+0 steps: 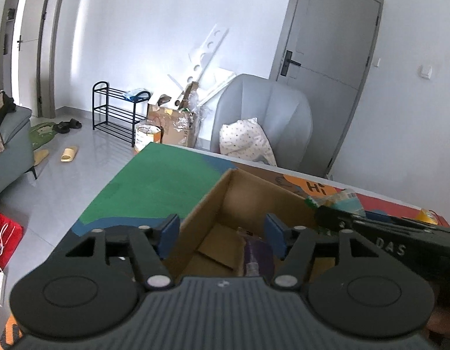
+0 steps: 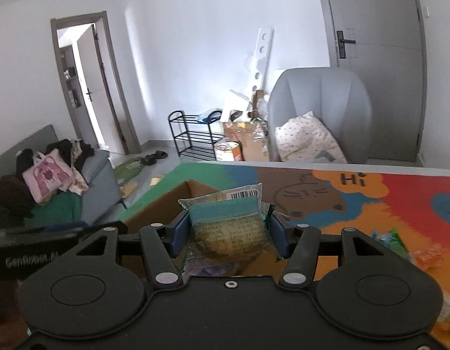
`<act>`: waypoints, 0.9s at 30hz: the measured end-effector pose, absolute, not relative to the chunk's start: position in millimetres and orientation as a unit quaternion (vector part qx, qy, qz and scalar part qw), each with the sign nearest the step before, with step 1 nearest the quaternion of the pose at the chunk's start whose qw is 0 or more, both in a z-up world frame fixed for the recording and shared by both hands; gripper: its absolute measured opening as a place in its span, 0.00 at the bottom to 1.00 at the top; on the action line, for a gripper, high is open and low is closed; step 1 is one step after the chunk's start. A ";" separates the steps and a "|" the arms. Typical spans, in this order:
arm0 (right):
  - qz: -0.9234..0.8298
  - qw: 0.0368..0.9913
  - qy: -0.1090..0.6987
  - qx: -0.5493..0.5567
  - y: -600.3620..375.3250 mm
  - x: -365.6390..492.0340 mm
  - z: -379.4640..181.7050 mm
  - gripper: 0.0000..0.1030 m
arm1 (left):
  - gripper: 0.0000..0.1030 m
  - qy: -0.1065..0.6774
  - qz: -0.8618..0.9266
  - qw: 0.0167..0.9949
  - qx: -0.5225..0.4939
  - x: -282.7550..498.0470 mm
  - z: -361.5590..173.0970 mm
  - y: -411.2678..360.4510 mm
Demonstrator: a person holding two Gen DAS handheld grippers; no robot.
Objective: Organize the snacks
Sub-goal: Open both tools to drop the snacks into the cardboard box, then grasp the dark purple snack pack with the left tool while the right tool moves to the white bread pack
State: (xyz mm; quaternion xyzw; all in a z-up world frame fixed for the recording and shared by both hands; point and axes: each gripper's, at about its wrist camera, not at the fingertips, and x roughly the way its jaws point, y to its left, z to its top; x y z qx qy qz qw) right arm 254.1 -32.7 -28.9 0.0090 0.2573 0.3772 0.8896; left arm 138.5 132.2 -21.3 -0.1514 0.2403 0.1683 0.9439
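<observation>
Left tongs (image 1: 222, 234): wide, empty over the cardboard box (image 1: 201, 213), purple packet (image 1: 258, 258) inside.
Right tongs (image 2: 229, 234): hold a snack packet (image 2: 229, 227) above the box for dropping in.

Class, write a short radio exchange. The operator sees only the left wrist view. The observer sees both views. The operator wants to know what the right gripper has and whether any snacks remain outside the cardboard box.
Operator: My view blurs the right gripper. What is in it?
Observer: A snack packet with a teal band and small print, sitting between the blue pads.
Operator: Are any snacks left outside the cardboard box?
Observer: Yes, loose packets lie on the colourful mat, to the right of the right gripper.
</observation>
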 end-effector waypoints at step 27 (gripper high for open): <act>0.273 0.919 0.280 0.040 -146.8 239.7 -40.2 0.92 | 1.00 0.246 0.125 0.954 -0.118 143.3 -22.9 76.0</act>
